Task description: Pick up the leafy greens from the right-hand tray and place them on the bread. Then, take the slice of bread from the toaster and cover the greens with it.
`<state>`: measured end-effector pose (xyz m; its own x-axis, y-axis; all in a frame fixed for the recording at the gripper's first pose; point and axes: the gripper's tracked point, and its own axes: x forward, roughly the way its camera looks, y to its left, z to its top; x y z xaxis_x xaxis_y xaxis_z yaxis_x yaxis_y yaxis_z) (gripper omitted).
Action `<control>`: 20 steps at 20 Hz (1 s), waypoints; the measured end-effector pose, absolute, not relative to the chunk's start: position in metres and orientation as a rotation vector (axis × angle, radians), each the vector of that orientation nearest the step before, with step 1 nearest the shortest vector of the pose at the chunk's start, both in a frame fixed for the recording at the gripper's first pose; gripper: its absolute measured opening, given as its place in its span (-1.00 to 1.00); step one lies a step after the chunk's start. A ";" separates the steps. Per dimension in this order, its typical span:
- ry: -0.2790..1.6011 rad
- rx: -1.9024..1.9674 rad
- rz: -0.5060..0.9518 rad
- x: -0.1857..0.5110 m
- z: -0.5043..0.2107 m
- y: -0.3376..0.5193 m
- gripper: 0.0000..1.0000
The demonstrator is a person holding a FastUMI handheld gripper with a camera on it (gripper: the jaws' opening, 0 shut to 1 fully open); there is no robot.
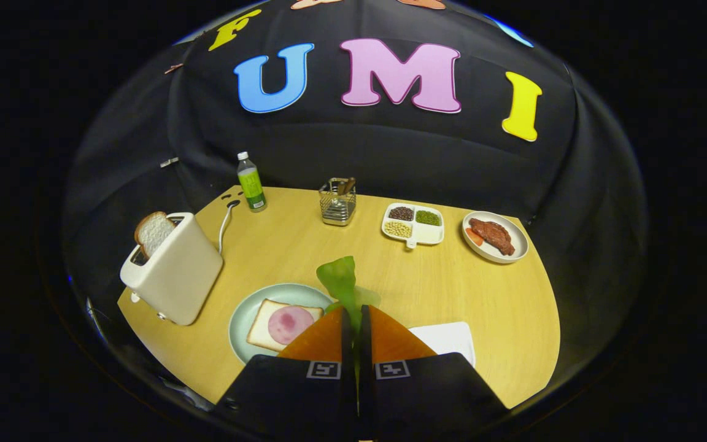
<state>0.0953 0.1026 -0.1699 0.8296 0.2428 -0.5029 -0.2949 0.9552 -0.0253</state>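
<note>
My gripper (354, 313) is shut on the leafy greens (340, 279), which stick up from between the fingertips, lifted above the table. Just left of the fingers lies a pale green plate (244, 313) with a slice of bread (262, 319) topped by a round pink ham slice (289, 323). Just right of the fingers lies the white right-hand tray (448, 337), partly hidden by a finger. A white toaster (175, 276) stands further left on the table, with a slice of bread (153, 232) poking out of its slot.
Along the back of the wooden table (482, 294) stand a green-labelled bottle (250, 183), a wire holder (337, 202), a divided dish of beans (413, 224) and a plate of meat (494, 236). The toaster's cord (224, 224) runs toward the back.
</note>
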 end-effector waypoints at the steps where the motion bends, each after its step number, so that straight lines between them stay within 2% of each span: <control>1: 0.523 -0.110 0.298 0.094 -0.173 0.112 -0.88; 8: 0.539 -0.178 0.355 0.100 -0.196 0.168 -0.87; 20: 0.562 -0.260 0.354 0.115 -0.240 0.203 -0.79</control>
<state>0.1148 0.2027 -0.2402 0.7887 0.2551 -0.5594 -0.3952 0.9074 -0.1433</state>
